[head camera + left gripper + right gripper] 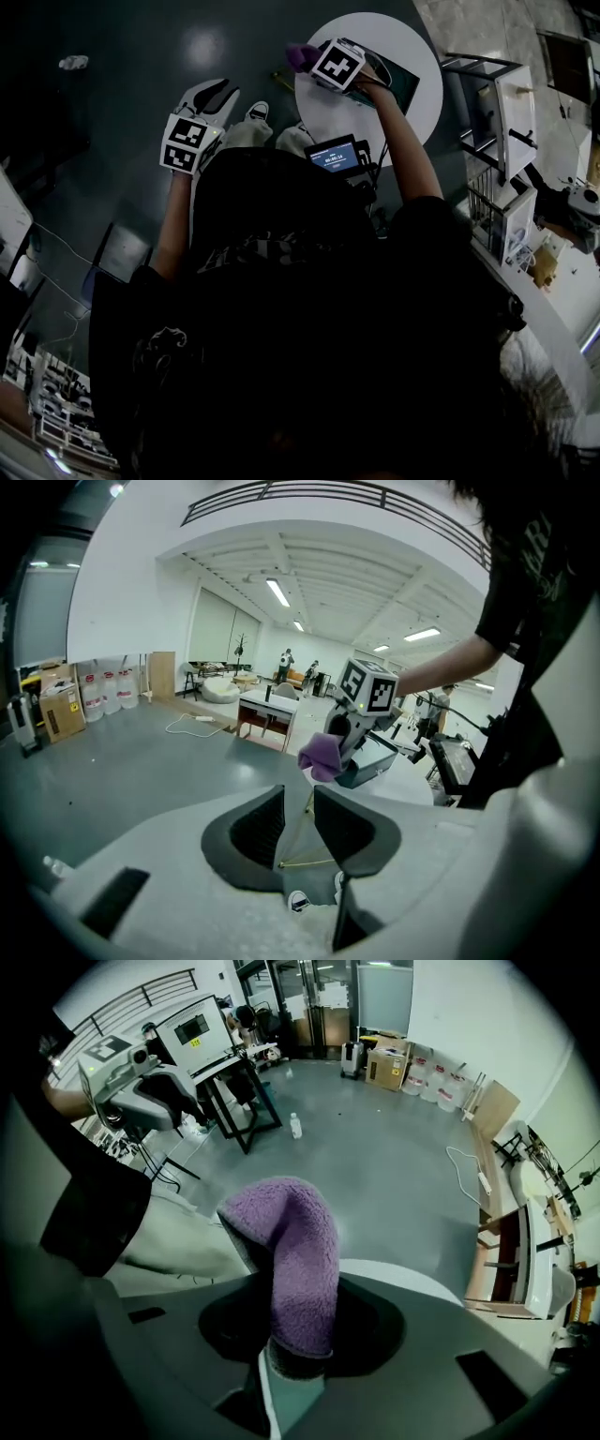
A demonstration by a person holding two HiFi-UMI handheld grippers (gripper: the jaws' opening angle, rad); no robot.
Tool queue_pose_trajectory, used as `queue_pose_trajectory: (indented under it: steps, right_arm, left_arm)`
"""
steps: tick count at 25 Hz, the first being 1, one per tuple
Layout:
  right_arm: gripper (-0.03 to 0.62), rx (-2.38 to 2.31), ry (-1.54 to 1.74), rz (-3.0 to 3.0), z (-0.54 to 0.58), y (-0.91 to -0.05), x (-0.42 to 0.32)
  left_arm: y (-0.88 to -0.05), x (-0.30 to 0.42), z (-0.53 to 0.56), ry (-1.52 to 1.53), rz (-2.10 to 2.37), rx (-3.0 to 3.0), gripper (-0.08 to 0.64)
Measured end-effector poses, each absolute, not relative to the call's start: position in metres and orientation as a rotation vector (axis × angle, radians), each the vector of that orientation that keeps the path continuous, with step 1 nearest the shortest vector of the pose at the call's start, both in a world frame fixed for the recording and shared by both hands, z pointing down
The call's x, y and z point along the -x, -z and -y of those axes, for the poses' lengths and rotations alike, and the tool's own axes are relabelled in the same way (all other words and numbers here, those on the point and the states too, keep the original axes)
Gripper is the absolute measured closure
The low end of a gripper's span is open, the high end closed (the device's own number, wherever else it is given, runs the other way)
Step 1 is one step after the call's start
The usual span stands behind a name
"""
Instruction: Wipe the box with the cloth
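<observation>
Now: cloth pinched at the round table's edge, box on top

Right now my right gripper [314, 60] hangs over the left edge of the round white table [380, 36], and its jaws are clamped on the purple cloth [297, 54]. In the right gripper view the cloth [298, 1260] rises out of the right gripper [300, 1335] as a thick folded hump and curls over at the top. Nothing else sits between those jaws.

The box [401, 84] rests on the table, toward its right side as I look down, and my right hand partly covers it. It is dark with a teal rim. From the left gripper view the cloth [322, 755] hangs at the near end of the box [375, 766], above the table [412, 780]. I cannot tell whether cloth and box are touching.

My left gripper [220, 94] is off the table, out to its left over the grey floor and well apart from the box. In its own view the left gripper [300, 822] has its jaws a little spread with nothing between them. Through the gap I see only floor and the toe of a shoe [298, 902].

A small lit screen [336, 155] sits just off the table's near edge, between the table and my body.
</observation>
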State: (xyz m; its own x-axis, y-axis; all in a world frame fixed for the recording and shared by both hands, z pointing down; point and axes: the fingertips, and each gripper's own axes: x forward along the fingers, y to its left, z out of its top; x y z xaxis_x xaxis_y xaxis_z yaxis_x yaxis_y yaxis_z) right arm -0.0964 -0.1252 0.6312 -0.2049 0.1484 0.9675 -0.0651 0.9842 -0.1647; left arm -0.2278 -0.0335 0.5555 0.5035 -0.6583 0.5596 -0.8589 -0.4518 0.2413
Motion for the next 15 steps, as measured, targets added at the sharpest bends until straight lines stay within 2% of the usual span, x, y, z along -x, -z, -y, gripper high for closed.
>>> queue_pose_trajectory:
  steps: [15]
  right_arm:
    - [0.485, -0.194, -0.371, 1.842, 0.093, -0.618, 0.072]
  left_arm:
    - [-0.552, 0.216, 0.039, -0.583, 1.083, -2.371, 0.46]
